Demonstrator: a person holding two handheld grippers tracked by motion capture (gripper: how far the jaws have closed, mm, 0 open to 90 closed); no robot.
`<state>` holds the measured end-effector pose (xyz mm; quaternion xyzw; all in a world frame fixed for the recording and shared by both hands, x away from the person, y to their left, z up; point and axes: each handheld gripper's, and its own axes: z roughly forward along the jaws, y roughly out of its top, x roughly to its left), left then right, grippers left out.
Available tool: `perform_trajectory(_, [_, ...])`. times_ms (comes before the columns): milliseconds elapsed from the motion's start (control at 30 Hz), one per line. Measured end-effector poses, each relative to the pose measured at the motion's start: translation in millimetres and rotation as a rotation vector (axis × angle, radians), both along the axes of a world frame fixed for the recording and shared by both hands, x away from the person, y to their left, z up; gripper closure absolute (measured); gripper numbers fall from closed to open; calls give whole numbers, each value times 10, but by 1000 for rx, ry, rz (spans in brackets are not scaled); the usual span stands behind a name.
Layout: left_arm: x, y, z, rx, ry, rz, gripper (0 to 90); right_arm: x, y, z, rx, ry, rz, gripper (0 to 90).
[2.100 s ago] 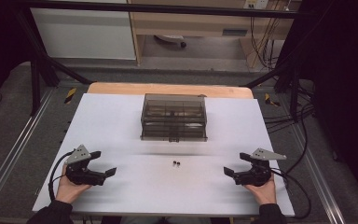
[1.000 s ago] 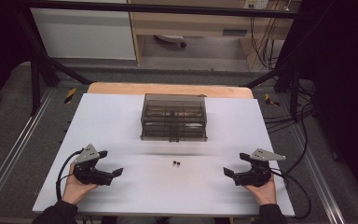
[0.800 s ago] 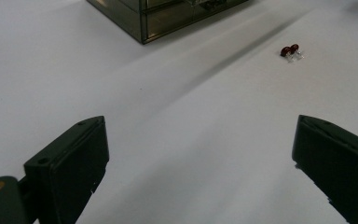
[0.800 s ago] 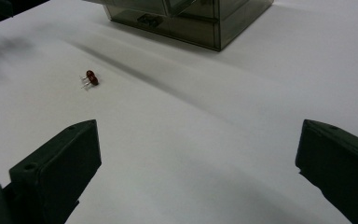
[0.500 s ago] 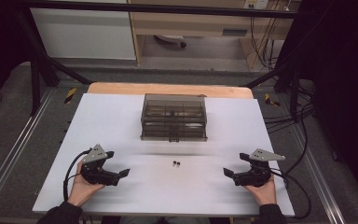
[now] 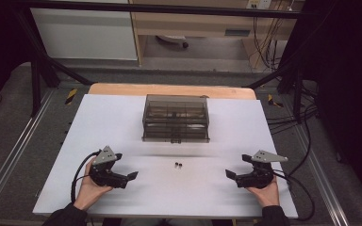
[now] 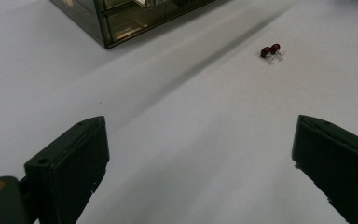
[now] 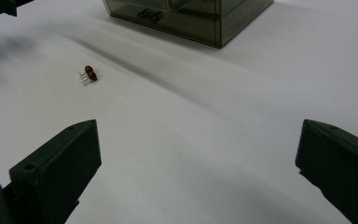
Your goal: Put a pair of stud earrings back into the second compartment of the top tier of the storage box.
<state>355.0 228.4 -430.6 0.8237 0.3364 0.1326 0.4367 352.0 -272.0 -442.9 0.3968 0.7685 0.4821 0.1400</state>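
Left gripper (image 6: 131, 176) lower left of high view, jaws wide, empty. Right gripper (image 6: 229, 174) lower right, wide, idle. Two small red capacitors (image 6: 178, 164) touching, centre of table (image 6: 122, 122), below smoky drawer box (image 6: 176, 118). Advice: approach low, centre jaws over one body, avoid leads, close gently.

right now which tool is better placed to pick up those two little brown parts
Probably left. In the high view the left tool lies nearer the two small brown parts than the right tool. Both tools are open with bare table between them and the parts.
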Motion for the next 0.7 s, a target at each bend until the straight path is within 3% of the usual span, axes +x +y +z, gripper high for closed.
perform_trajectory(367, [2, -136, 15, 17, 8, -18, 37, 1, 14, 5, -5, 0, 1, 6])
perform_trajectory(700, [28, -413, 24, 34, 13, -60, 38, 2, 21, 4, -7, 3, 5, 6])
